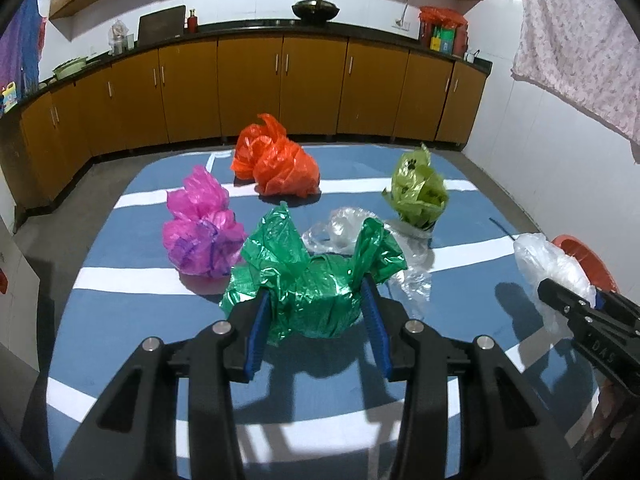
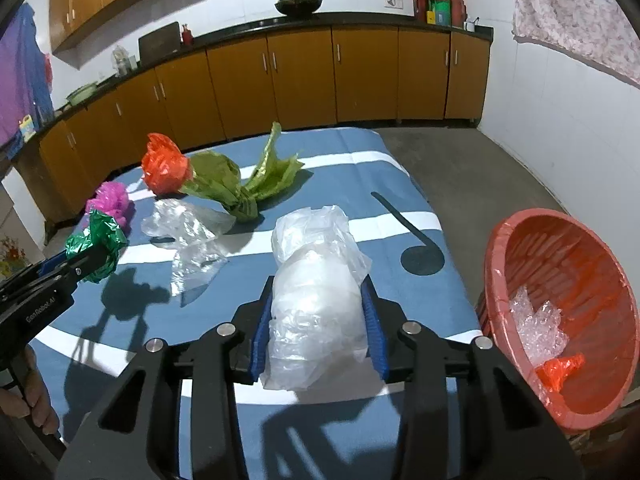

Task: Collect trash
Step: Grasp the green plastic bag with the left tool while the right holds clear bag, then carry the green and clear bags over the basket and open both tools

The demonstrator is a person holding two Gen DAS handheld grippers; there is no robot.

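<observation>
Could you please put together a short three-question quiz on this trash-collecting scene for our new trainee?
1. True or false: the left gripper is closed on the green bag.
2. Which bag does the right gripper hold? A) orange B) clear C) pink
3. Fill in: the red basket stands off the table's ______ edge in the right wrist view.

Key
1. True: its blue pads press the crumpled green bag from both sides.
2. B: the clear bag sits clamped between the pads, while the orange bag and the pink bag lie on the blue striped tablecloth.
3. Right: it already holds clear and orange scraps.
</observation>
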